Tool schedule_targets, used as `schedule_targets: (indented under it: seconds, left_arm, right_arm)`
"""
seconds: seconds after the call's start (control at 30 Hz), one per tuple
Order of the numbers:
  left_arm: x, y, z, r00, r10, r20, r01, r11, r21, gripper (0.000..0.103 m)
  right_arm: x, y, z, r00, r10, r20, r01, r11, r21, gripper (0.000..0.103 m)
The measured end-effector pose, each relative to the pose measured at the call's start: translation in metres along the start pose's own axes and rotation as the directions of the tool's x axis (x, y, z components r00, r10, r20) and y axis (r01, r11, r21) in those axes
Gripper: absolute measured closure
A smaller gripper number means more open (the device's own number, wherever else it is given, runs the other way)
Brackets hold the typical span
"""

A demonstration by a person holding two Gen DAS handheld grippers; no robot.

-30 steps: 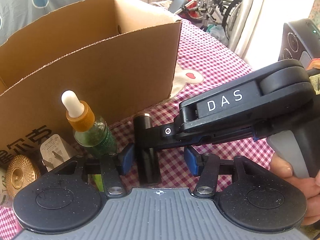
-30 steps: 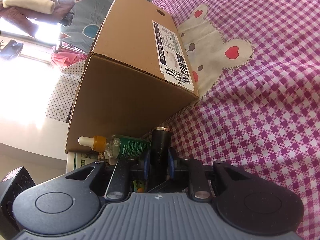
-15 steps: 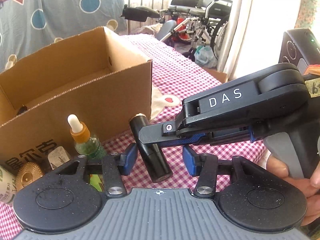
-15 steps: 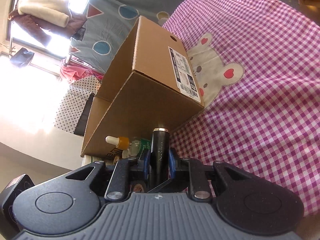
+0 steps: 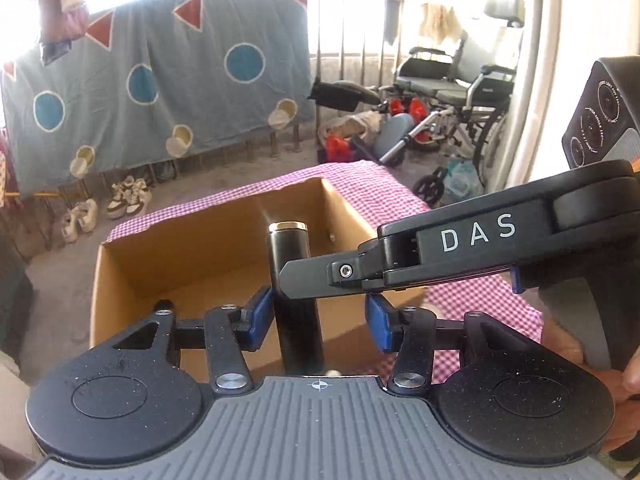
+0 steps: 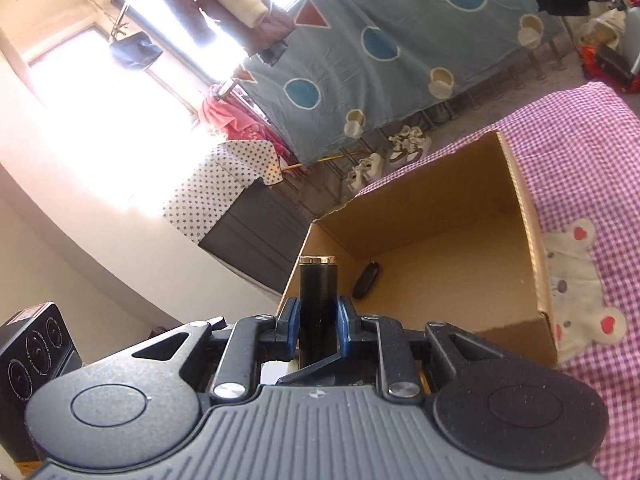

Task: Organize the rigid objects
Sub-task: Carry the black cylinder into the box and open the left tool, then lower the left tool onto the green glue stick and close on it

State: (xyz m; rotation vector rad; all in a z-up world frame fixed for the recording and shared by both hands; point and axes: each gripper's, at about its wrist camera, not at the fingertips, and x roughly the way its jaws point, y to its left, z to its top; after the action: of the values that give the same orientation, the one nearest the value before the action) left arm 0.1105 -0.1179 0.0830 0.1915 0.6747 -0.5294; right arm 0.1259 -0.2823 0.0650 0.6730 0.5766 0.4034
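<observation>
Black tube (image 6: 317, 304): upright, clenched between the right gripper (image 6: 316, 322) pads.
Left gripper (image 5: 316, 316): released, its pads flank the tube without gripping.
Box (image 6: 536, 240): open cardboard, just beyond and below the tube.
Inside box: one dark object (image 6: 366, 280).

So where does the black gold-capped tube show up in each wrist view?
Left wrist: black tube upright at center, between the open left gripper fingers, pinched by the right gripper.
Right wrist: tube low center, clamped in the right gripper.
Shared landmark: the open cardboard box behind it.
</observation>
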Motion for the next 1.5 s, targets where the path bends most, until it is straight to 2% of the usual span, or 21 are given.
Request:
schedule_targets:
  seconds: [0.13,0.23,0.3,0.43,0.53,0.6,0.7,0.83,0.93,1.1,1.2,1.3,1.37,1.5]
  left_arm:
    - [0.039,0.055,0.008,0.989,-0.003,-0.145,-0.013,0.994,-0.108,0.054]
    - [0.079,0.098,-0.001,0.956,-0.047,-0.29,-0.015,0.978,-0.207,0.055]
    - [0.099,0.119,-0.009,0.931,-0.068,-0.359,-0.029,0.966,-0.257,0.056]
    - [0.122,0.139,-0.018,0.893,-0.116,-0.434,-0.033,0.947,-0.321,0.059]
    - [0.128,0.142,-0.02,0.882,-0.085,-0.464,-0.079,0.943,-0.324,0.06]
    - [0.128,0.146,-0.018,0.888,-0.071,-0.455,-0.093,0.94,-0.328,0.06]
    - [0.119,0.147,-0.014,0.904,-0.062,-0.423,-0.089,0.94,-0.329,0.059]
    - [0.099,0.14,-0.009,0.925,-0.036,-0.378,-0.087,0.949,-0.303,0.058]
    - [0.079,0.133,-0.005,0.944,-0.041,-0.328,-0.062,0.952,-0.299,0.057]
    - [0.04,0.113,-0.001,0.972,-0.071,-0.223,0.008,0.962,-0.271,0.054]
    - [0.016,0.101,-0.009,0.982,-0.103,-0.16,0.059,0.964,-0.259,0.051]
    - [0.0,0.094,-0.025,0.984,-0.136,-0.113,0.101,0.957,-0.271,0.05]
    - [-0.008,0.085,-0.039,0.985,-0.145,-0.097,0.113,0.955,-0.275,0.049]
    - [-0.007,0.067,-0.071,0.98,-0.165,-0.114,0.128,0.952,-0.277,0.049]
  right_arm:
    - [0.07,-0.005,0.03,0.987,0.011,-0.158,-0.003,0.999,0.047,0.081]
    - [0.123,-0.017,0.04,0.957,0.005,-0.291,0.027,0.994,0.104,0.082]
    - [0.156,-0.024,0.041,0.93,-0.008,-0.369,0.06,0.99,0.13,0.082]
    - [0.2,-0.032,0.04,0.885,-0.036,-0.465,0.116,0.983,0.143,0.083]
    - [0.22,-0.034,0.042,0.866,-0.054,-0.497,0.145,0.979,0.146,0.083]
    - [0.223,-0.034,0.044,0.868,-0.048,-0.495,0.14,0.979,0.149,0.083]
    - [0.214,-0.031,0.048,0.882,-0.032,-0.47,0.118,0.981,0.153,0.082]
    - [0.183,-0.031,0.057,0.906,-0.037,-0.423,0.111,0.982,0.151,0.082]
    - [0.148,-0.03,0.062,0.928,-0.023,-0.373,0.088,0.984,0.158,0.082]
    - [0.066,-0.02,0.057,0.971,0.015,-0.238,0.019,0.99,0.139,0.082]
    - [0.006,-0.018,0.039,0.988,0.036,-0.152,-0.017,0.992,0.127,0.081]
    - [-0.037,-0.022,0.011,0.995,0.034,-0.095,-0.022,0.992,0.127,0.081]
    - [-0.057,-0.027,-0.011,0.997,0.016,-0.077,-0.006,0.991,0.131,0.081]
    - [-0.07,-0.041,-0.063,0.996,-0.053,-0.069,0.064,0.984,0.168,0.081]
